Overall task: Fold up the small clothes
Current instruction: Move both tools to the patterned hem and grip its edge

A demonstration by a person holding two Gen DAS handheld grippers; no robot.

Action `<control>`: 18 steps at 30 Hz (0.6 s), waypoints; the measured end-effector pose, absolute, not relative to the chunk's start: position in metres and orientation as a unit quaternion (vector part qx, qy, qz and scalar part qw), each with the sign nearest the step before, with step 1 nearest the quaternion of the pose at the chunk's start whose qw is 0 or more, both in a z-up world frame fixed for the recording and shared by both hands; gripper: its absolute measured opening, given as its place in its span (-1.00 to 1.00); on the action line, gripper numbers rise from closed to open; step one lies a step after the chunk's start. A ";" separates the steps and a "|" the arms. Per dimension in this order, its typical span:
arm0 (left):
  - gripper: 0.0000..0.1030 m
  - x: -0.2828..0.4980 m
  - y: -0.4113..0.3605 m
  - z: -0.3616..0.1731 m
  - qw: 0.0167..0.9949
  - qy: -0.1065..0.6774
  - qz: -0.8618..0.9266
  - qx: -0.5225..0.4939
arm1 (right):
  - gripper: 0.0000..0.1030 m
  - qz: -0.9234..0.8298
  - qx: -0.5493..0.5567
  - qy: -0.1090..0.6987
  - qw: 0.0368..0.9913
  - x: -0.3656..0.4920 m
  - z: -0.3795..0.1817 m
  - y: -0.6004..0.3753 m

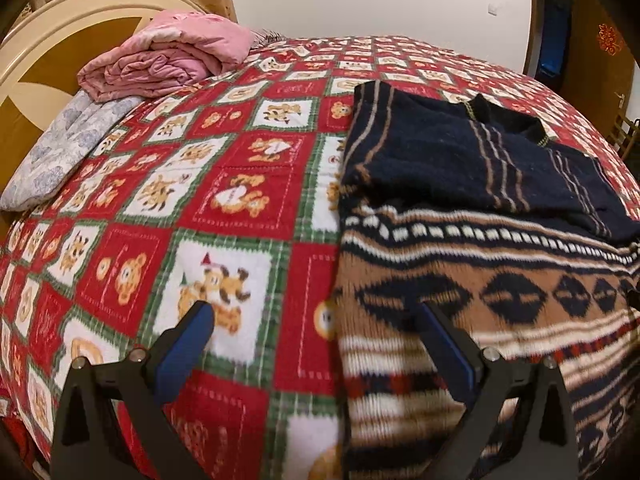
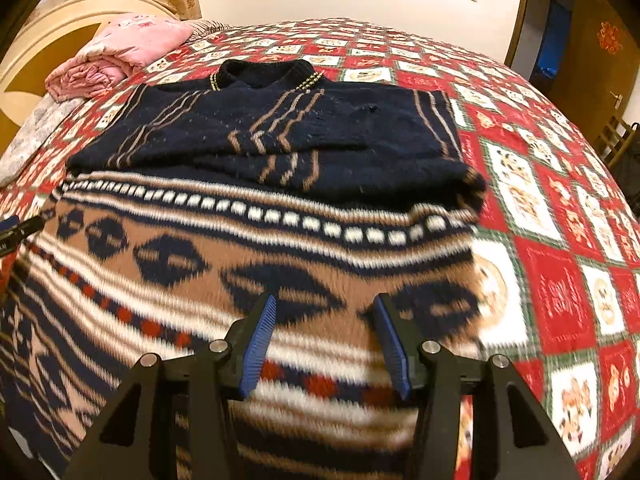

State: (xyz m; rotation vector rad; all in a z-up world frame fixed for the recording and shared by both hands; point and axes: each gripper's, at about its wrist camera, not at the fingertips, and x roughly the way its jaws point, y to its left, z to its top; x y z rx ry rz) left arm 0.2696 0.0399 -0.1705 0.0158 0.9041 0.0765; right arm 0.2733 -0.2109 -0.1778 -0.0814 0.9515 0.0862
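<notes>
Jaws apart and empty on both grippers: left gripper spread wide, straddling the sweater's left edge; right gripper partly open over the patterned lower body, nothing between the blue pads. Knit sweater flat on red checked bedspread, navy sleeves folded across chest, collar toward far side. Pink folded quilt near headboard, well apart from sweater.
</notes>
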 end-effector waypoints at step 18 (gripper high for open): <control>0.87 0.178 0.037 -0.164 0.903 0.427 -0.002 -0.041 | 0.01 0.035 -0.027 0.443 0.895 0.188 -0.180 -0.222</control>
